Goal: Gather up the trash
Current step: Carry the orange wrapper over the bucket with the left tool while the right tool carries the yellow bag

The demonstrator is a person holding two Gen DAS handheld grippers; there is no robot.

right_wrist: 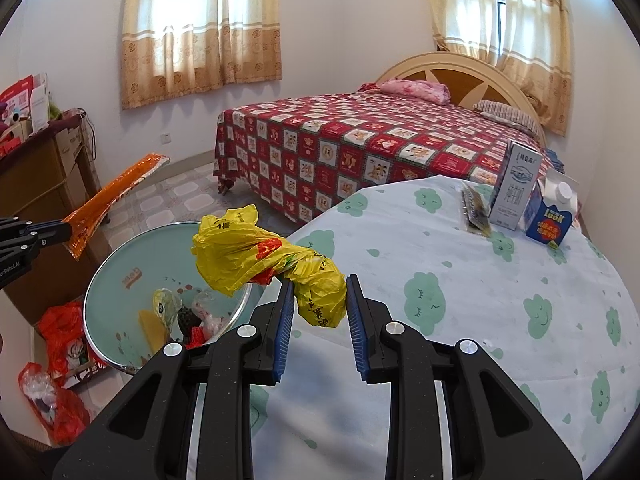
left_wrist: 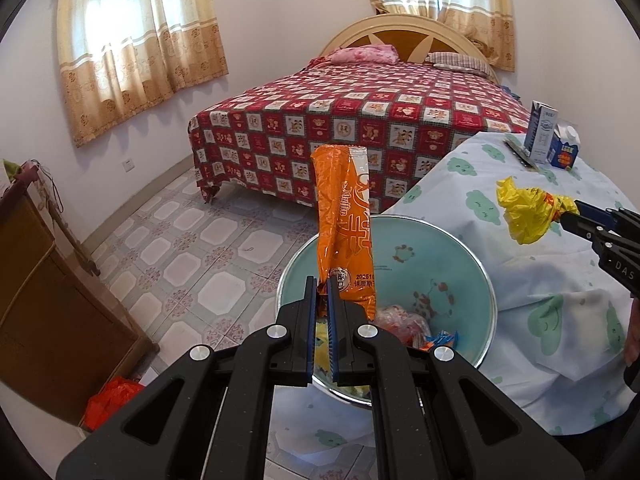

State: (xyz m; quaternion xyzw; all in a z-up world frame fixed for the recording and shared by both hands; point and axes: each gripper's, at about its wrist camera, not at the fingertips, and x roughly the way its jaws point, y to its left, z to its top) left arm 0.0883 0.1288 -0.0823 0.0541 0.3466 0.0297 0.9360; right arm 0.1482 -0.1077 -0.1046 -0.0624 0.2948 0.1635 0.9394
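Note:
My left gripper (left_wrist: 322, 280) is shut on the lower end of a long orange snack wrapper (left_wrist: 345, 220), held upright over a light-blue basin (left_wrist: 472, 280) with several wrappers in it. My right gripper (right_wrist: 318, 284) is closed on a crumpled yellow plastic bag (right_wrist: 264, 256), held above the table edge beside the basin (right_wrist: 116, 264). In the left wrist view the right gripper (left_wrist: 576, 212) holds the yellow bag (left_wrist: 528, 212) over the tablecloth. In the right wrist view the left gripper (right_wrist: 66, 232) holds the orange wrapper (right_wrist: 116, 196) at far left.
A round table with a cloud-print cloth (right_wrist: 460, 280) carries a grey carton (right_wrist: 516, 184), a blue carton (right_wrist: 550, 216) and a flat dark packet (right_wrist: 474, 208). Behind is a bed with a red checked cover (right_wrist: 360, 152). Red bags (right_wrist: 60, 344) and a wooden cabinet (left_wrist: 36, 280) stand at left.

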